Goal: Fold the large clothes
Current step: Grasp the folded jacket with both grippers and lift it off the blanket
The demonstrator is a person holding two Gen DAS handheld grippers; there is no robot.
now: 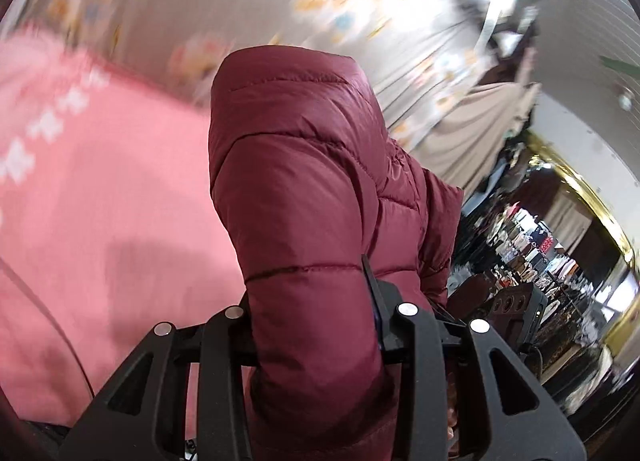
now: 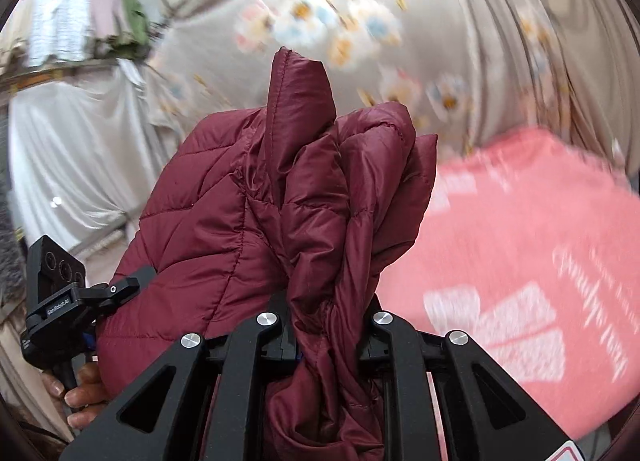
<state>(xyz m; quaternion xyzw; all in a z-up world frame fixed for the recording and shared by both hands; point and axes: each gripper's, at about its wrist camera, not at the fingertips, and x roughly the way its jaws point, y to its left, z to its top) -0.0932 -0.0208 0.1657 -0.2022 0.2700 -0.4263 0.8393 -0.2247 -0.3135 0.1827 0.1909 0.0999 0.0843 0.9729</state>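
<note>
Above the pink blanket with white print (image 1: 100, 189), the dark red quilted puffer jacket (image 1: 296, 189) hangs clamped in both the left gripper (image 1: 316, 325) and the right gripper (image 2: 326, 325), so lowering it evenly should keep the fold flat.

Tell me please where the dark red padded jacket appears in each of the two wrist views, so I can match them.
Left wrist view: the dark red padded jacket fills the centre, clamped in the left gripper.
Right wrist view: centre, bunched in the right gripper.
Shared landmark: the pink blanket, left in the first, right in the second.
</note>
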